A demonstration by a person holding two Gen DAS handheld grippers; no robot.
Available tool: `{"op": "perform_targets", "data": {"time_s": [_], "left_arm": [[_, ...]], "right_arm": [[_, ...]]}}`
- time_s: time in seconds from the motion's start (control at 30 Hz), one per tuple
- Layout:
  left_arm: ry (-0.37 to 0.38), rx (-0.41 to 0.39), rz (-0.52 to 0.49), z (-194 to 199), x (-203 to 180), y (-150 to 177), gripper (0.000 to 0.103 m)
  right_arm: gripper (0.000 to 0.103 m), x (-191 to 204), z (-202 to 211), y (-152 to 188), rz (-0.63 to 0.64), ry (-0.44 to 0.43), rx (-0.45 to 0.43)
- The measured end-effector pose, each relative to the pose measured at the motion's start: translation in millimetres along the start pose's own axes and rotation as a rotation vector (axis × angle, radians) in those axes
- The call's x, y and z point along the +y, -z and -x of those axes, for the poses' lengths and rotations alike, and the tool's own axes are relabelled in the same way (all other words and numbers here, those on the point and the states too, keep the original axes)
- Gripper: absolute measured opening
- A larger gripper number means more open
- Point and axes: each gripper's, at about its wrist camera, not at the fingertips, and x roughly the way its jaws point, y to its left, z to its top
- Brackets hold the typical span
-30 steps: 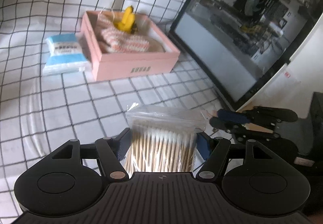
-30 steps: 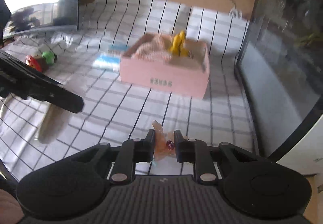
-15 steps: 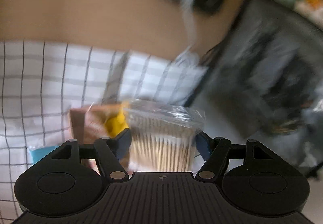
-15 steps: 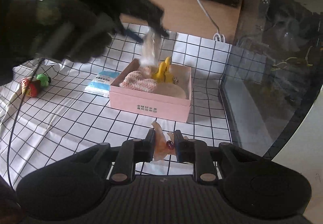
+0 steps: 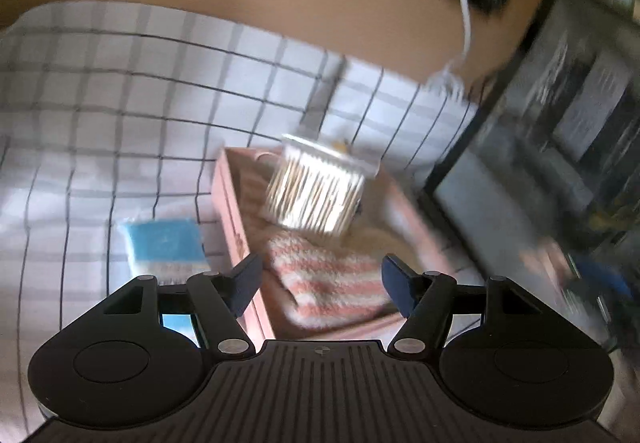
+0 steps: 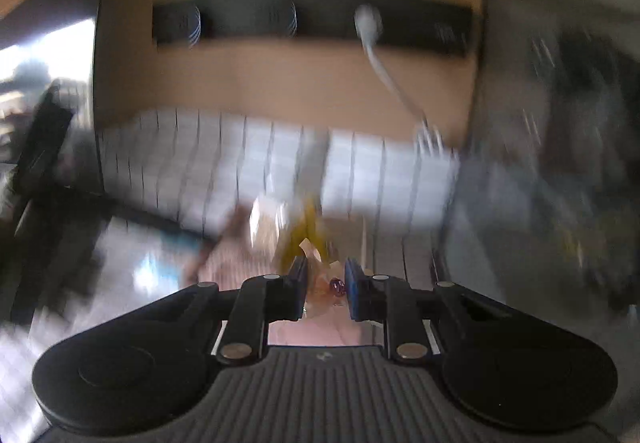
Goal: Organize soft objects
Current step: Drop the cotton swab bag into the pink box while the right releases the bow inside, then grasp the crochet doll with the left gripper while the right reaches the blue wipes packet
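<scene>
Pink box (image 5: pixel 234 203) sitting on checked cloth (image 5: pixel 120 91), cotton-swab bag (image 5: pixel 316 195) dropping into it clear of left gripper (image 5: pixel 320 279), jaws wide, empty. Right gripper (image 6: pixel 326 283) pinching small wrapped item (image 6: pixel 330 289); advisable steadying over box before letting go.

left gripper (image 5: pixel 321 279) agape, right gripper (image 6: pixel 326 287) pinched

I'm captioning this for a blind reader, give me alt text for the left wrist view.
A clear bag of cotton swabs is over a pink box holding a striped knit cloth, beyond the open left gripper. A blue packet lies beside it on checked cloth.
</scene>
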Motion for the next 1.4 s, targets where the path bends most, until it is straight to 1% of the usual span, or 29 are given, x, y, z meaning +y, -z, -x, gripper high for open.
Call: {"op": "perform_targets", "data": {"time_s": [0.1, 0.17, 0.2, 0.23, 0.27, 0.3, 0.33, 0.37, 0.47, 0.53, 0.6, 0.63, 0.73, 0.8, 0.87, 0.93, 1.0, 1.03, 1.07, 1.17, 1.23, 1.33, 1.4], "left_arm": [[0.058, -0.061, 0.116, 37.5, 15.5, 20.5, 0.071], [0.067, -0.058, 0.153, 54.1, 23.2, 38.4, 0.071], [0.068, -0.044, 0.173, 61.3, 28.4, 51.7, 0.071], [0.069, -0.028, 0.189, 66.5, 32.9, 62.9, 0.071], [0.064, -0.013, 0.206, 71.5, 38.3, 74.8, 0.071], [0.053, 0.000, 0.222, 76.8, 43.9, 87.1, 0.071], [0.037, 0.010, 0.236, 82.4, 49.7, 99.6, 0.071], [0.017, 0.016, 0.247, 88.8, 55.7, 111.8, 0.071], [-0.053, 0.021, 0.283, 105.3, 73.5, 138.4, 0.071], [-0.102, 0.009, 0.323, 118.1, 87.2, 150.6, 0.071], [-0.143, -0.015, 0.354, 131.2, 99.6, 155.0, 0.071], [-0.159, -0.024, 0.365, 136.1, 105.2, 155.4, 0.071], [-0.198, -0.062, 0.373, 148.1, 119.5, 149.3, 0.071], [-0.218, -0.092, 0.370, 156.2, 126.0, 141.2, 0.071], [-0.258, -0.136, 0.352, 162.2, 130.0, 129.5, 0.071], [-0.336, -0.198, 0.328, 172.9, 134.0, 117.2, 0.071], [-0.422, -0.247, 0.326, 184.6, 143.4, 110.0, 0.071], [-0.466, -0.263, 0.336, 189.3, 152.3, 105.0, 0.071], [-0.492, -0.264, 0.351, 191.4, 161.6, 101.1, 0.071], [-0.528, -0.245, 0.387, 189.7, 190.2, 92.1, 0.071], [-0.535, -0.199, 0.398, 179.9, 206.0, 86.4, 0.071], [-0.514, -0.094, 0.398, 156.5, 224.9, 84.3, 0.071], [-0.516, -0.027, 0.379, 140.2, 227.5, 85.7, 0.072]], "right_arm": [[0.019, 8.7, -23.8, -45.7, 0.001, -0.033, -0.104], [0.020, 11.7, -46.3, -70.0, -0.024, -0.059, -0.127], [0.020, 12.5, -57.8, -77.5, -0.038, -0.075, -0.122], [0.024, 12.2, -73.6, -83.2, -0.054, -0.112, -0.096], [0.032, 11.1, -86.2, -85.2, -0.067, -0.140, -0.064], [0.037, 10.5, -99.7, -84.7, -0.082, -0.145, -0.020], [0.044, 10.0, -109.2, -81.4, -0.093, -0.129, 0.015], [0.050, 9.1, -114.6, -77.0, -0.099, -0.113, 0.034], [0.061, 1.6, -117.4, -57.5, -0.134, -0.051, 0.074], [0.062, -1.0, -112.5, -41.1, -0.147, -0.030, 0.105], [0.062, 3.6, -106.2, -22.2, -0.106, -0.005, 0.136], [0.062, 6.1, -100.2, -12.7, -0.089, 0.004, 0.144], [0.066, 22.1, -81.0, 14.0, -0.041, -0.022, 0.174], [0.066, 35.9, -70.5, 24.3, 0.000, -0.032, 0.183], [0.067, 51.5, -62.5, 34.4, 0.050, -0.042, 0.188], [0.068, 70.0, -59.1, 38.8, 0.118, -0.046, 0.184], [0.069, 88.2, -53.7, 41.0, 0.174, -0.056, 0.177], [0.069, 95.0, -54.1, 41.4, 0.191, -0.060, 0.174], [0.069, 101.9, -54.7, 41.3, 0.194, -0.067, 0.172], [0.069, 119.2, -55.7, 41.6, 0.179, -0.102, 0.190], [0.069, 131.4, -57.6, 42.4, 0.187, -0.119, 0.199], [0.070, 148.8, -55.7, 44.4, 0.227, -0.126, 0.204], [0.070, 155.8, -56.9, 46.9, 0.244, -0.123, 0.210]]}}
